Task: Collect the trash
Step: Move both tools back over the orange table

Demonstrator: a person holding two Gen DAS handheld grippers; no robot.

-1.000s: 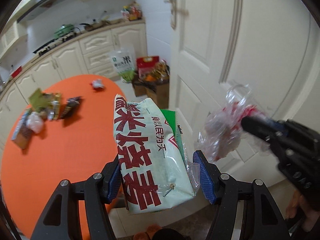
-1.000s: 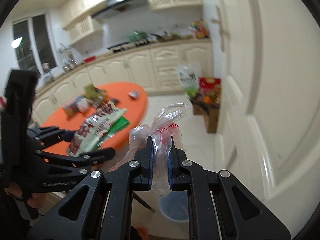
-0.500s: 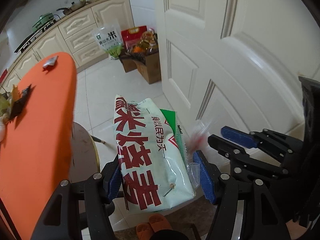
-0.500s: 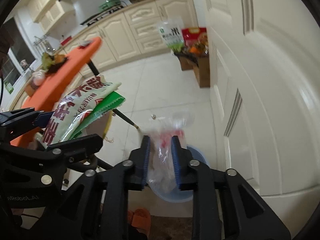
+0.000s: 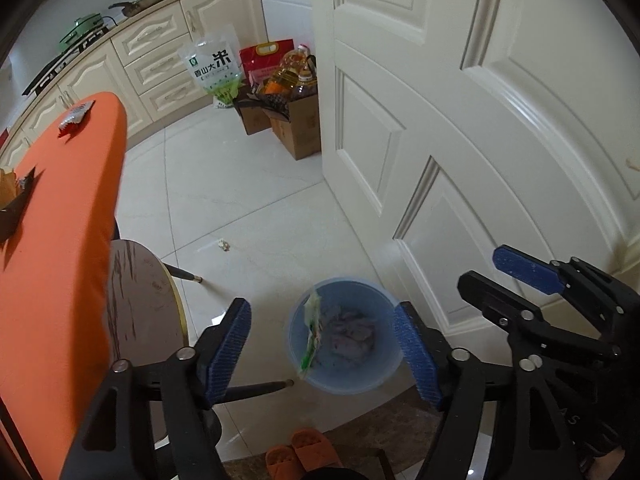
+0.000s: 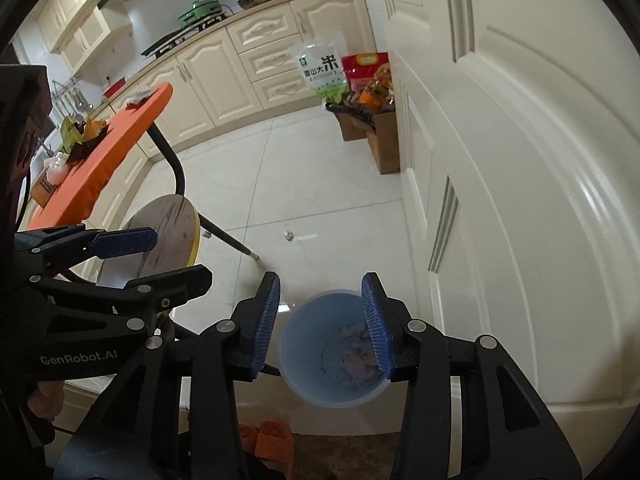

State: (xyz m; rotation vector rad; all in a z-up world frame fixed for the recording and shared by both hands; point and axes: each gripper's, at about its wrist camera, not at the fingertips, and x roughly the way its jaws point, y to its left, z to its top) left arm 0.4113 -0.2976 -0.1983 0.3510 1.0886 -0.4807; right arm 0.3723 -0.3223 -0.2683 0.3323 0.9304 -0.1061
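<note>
A blue bin (image 5: 344, 388) stands on the floor by the white door, straight below both grippers. Inside it a white-and-green snack packet (image 5: 311, 338) stands on edge beside a crumpled clear plastic bag (image 5: 354, 332). My left gripper (image 5: 324, 354) hangs above the bin with its jaws opening and nothing between them. My right gripper (image 6: 320, 320) is also over the bin (image 6: 332, 396); its jaws are opening and empty, and the plastic bag (image 6: 356, 356) lies below. Each gripper shows in the other view: the right gripper (image 5: 506, 282) at the right, the left gripper (image 6: 160, 260) at the left.
The orange table (image 5: 60, 260) at the left carries more wrappers (image 6: 80, 132). A round stool (image 6: 168, 232) stands beside the bin. Cardboard boxes (image 5: 296, 124) with bags sit by the door (image 5: 460, 120). A small scrap (image 5: 224, 245) lies on the tiles. Orange slippers (image 5: 296, 456) are near my feet.
Both grippers came down over the bin. The left let go of the snack packets and the right let go of the plastic bag; both now lie in the bin.
</note>
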